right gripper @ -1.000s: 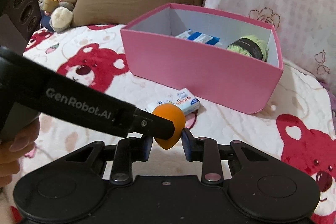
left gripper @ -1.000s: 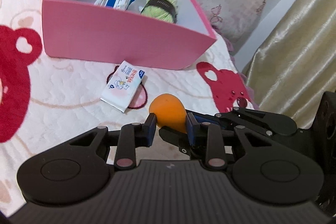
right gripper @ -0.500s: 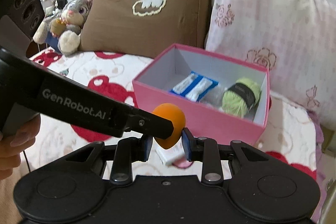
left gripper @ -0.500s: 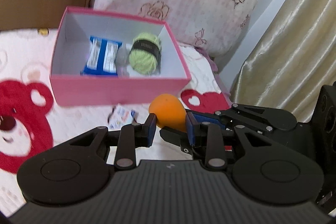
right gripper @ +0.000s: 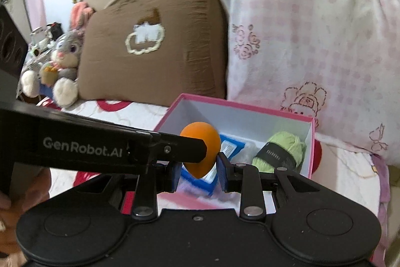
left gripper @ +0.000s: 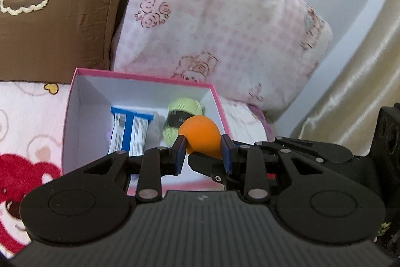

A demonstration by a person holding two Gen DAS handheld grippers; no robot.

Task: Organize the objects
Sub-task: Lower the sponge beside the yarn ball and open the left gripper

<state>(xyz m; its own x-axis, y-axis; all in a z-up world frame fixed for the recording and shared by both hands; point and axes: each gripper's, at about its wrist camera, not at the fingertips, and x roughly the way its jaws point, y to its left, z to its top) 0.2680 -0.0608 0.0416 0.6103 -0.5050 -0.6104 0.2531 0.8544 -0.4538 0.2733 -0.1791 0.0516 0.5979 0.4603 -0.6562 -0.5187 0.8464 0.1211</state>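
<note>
An orange egg-shaped sponge [left gripper: 200,134] hangs in the air, pinched from two sides. My left gripper [left gripper: 203,152] is shut on it, and my right gripper [right gripper: 198,172] is shut on the same sponge [right gripper: 200,149], its fingers crossing those of the left one. Below and behind the sponge stands the open pink box [left gripper: 142,76], white inside. It holds a green yarn ball [left gripper: 185,106] with a black band and a blue-and-white packet [left gripper: 130,131]. The right wrist view shows the box [right gripper: 240,106], yarn [right gripper: 282,149] and packet [right gripper: 230,147] too.
A brown pillow [right gripper: 155,46] and a pink checked pillow [left gripper: 220,24] lean behind the box. A grey plush rabbit [right gripper: 62,59] sits at the far left. A gold curtain [left gripper: 362,76] hangs on the right. The bedspread [left gripper: 27,121] has red bears. A hand [right gripper: 25,189] grips the left tool.
Both grippers rose with the sponge and moved toward the box, whose inside now lies below the sponge. The white tissue pack on the bedspread has dropped out of view.
</note>
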